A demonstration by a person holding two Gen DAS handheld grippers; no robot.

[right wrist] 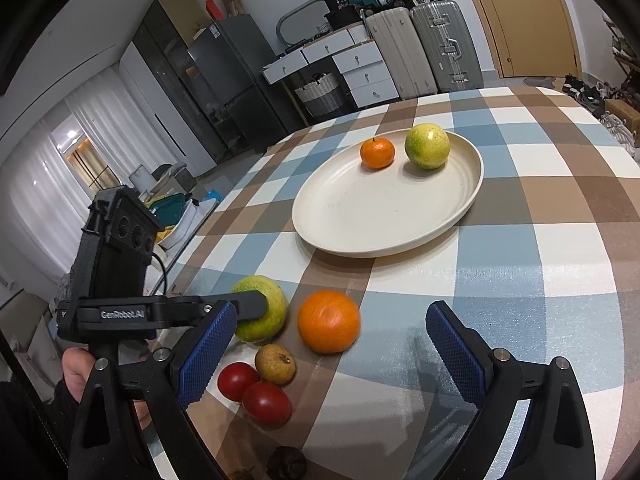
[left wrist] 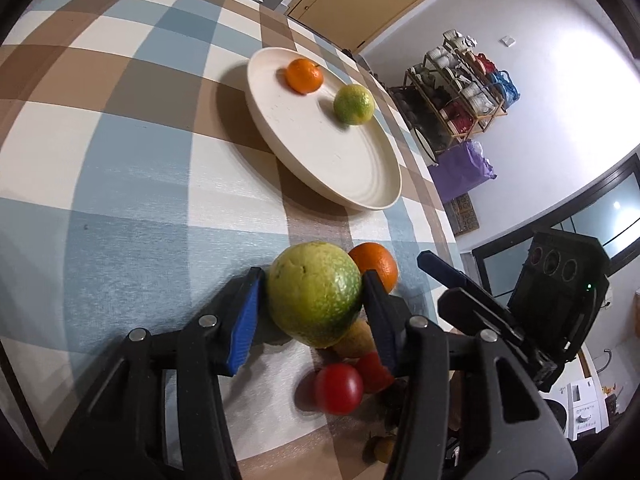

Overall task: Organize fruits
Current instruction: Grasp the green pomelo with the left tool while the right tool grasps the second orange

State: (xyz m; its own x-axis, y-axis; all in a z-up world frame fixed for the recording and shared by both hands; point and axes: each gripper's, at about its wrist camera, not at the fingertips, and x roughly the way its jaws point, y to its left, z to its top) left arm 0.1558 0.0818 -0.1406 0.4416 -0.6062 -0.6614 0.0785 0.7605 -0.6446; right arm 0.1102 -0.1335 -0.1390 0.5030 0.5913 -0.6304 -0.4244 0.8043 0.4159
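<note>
Left wrist view: the left gripper (left wrist: 314,292) is seen with its jaws clamped on a large green-yellow citrus (left wrist: 314,294), one blue pad on each flank, just off the checked bench (left wrist: 120,168) or resting on it; which cannot be told. The right gripper (right wrist: 332,344) is held with jaws wide apart and empty, the large orange (right wrist: 329,321) lying between and beyond them.

Handling note: the round fruit is best kept gripped across its widest part, lifted clear of its neighbours, carried over the plate rim and set down on a bare part of the cream plate (right wrist: 360,236), where rolling is to be expected.

Count:
- Plate: one.
- On plate: one mandarin (right wrist: 377,153), one green citrus (right wrist: 427,146).
- Off plate: one gripped citrus, one large orange, two red tomatoes (right wrist: 266,404), one small brown fruit (right wrist: 275,364), one dark fruit (right wrist: 286,462) at the frame edge.
</note>
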